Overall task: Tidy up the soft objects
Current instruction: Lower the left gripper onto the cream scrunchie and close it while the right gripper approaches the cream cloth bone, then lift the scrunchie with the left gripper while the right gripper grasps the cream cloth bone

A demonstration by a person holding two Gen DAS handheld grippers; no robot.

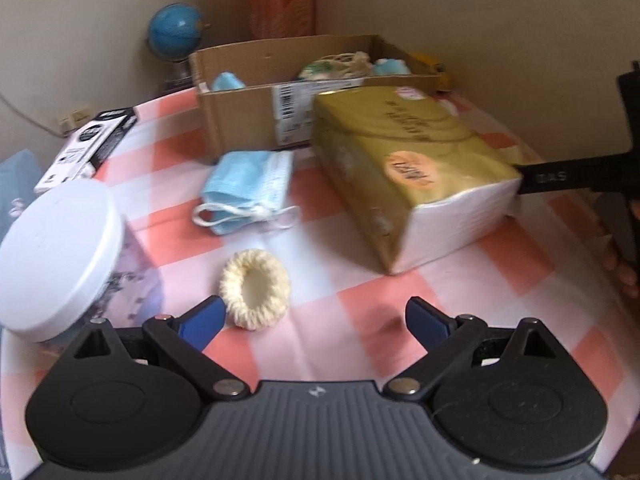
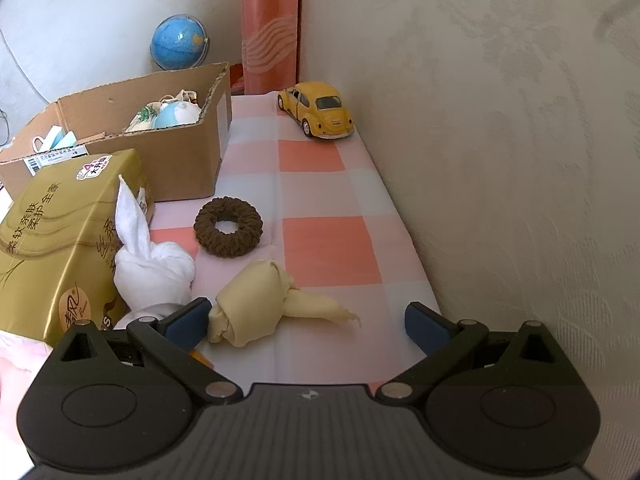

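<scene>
Checked pink-and-white cloth [image 1: 352,304] covers the table where I work, tucked into a corner of pale walls. My left gripper [image 1: 312,322] is spread wide with nothing between its blue pads; the cream knitted scrunchie [image 1: 255,294] lies just beside the left pad, whether touching I cannot tell. Beyond it sit a folded blue face mask [image 1: 250,184], a gold tissue pack [image 1: 404,168] and the open cardboard box [image 1: 248,108] already holding some soft things. A white-lidded jar [image 1: 60,252] stands at the left edge. My right gripper [image 2: 306,326] is also spread wide, holding nothing; its left pad sits right against a knotted cream cloth [image 2: 256,304]. Nearby are a knotted white cloth [image 2: 152,272] and a brown scrunchie [image 2: 228,232], with a yellow toy car [image 2: 318,110] by the wall.
</scene>
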